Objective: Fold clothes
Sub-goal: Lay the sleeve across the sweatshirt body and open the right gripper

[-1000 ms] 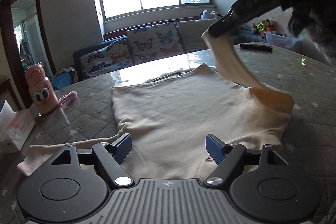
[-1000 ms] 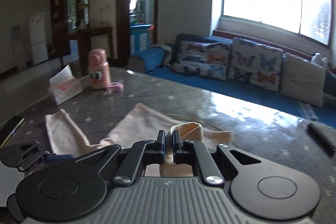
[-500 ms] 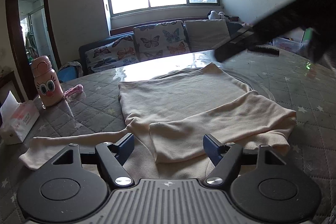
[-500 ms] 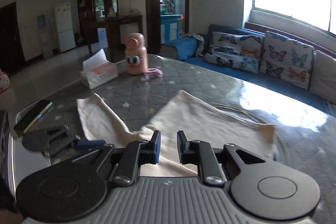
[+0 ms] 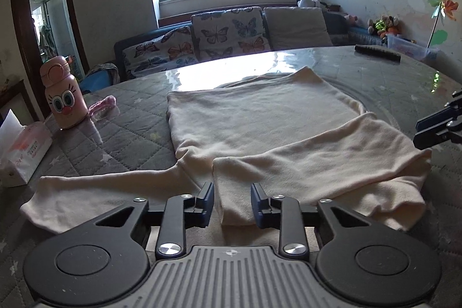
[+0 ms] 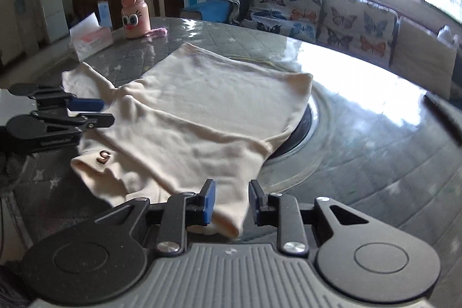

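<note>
The cream sweater [image 5: 260, 120] lies flat on the quilted table [image 5: 121, 132], both the left gripper [image 5: 232, 201] and right gripper [image 6: 231, 199] parted and empty, though only the right wrist view shows its small logo [image 6: 104, 157].

The left gripper's [image 5: 232, 201] body is hiding the cream shirt's [image 5: 260, 117] near edge; the tissue box [image 5: 20, 152] is running off-frame.
</note>
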`<state>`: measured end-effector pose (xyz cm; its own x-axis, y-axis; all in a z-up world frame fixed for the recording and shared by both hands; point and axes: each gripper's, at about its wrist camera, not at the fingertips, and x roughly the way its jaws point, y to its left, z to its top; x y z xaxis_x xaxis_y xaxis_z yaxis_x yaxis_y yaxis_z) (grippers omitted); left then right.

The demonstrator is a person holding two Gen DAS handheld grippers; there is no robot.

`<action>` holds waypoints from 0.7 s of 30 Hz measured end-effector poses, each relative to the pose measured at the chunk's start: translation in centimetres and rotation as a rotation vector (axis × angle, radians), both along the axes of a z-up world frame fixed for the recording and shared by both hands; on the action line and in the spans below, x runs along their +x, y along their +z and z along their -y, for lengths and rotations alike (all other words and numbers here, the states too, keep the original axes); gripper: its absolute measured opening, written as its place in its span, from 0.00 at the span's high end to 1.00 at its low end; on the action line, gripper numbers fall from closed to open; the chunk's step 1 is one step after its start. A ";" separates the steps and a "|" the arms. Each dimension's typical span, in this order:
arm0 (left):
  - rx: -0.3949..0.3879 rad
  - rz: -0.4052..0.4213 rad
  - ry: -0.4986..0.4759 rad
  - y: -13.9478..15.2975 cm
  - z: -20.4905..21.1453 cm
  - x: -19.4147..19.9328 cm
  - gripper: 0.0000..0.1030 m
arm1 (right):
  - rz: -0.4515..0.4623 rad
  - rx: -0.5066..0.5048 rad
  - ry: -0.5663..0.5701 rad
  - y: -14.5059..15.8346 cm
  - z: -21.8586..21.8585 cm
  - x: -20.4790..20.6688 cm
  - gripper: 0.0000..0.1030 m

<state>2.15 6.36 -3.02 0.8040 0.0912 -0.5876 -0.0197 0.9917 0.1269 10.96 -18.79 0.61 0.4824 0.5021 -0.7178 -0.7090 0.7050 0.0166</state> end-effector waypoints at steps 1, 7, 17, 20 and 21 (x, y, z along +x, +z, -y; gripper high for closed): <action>0.008 -0.005 0.002 -0.1 0.0 0.0 0.75 | -0.002 0.008 0.004 -0.4 0.0 -0.1 0.78; 0.035 -0.011 0.003 0.4 -0.3 -0.2 0.75 | -0.036 0.000 0.027 -1.5 0.1 0.4 0.82; 0.009 0.007 -0.046 1.3 0.8 2.8 0.73 | 0.028 0.044 0.030 -0.1 -2.6 3.3 0.82; -0.008 -0.014 -0.044 0.6 0.4 3.5 0.75 | 0.020 0.051 0.019 -0.8 -3.5 4.5 0.81; -0.012 -0.019 -0.040 0.4 0.2 3.7 0.75 | 0.012 0.047 0.012 -1.2 -3.7 4.9 0.81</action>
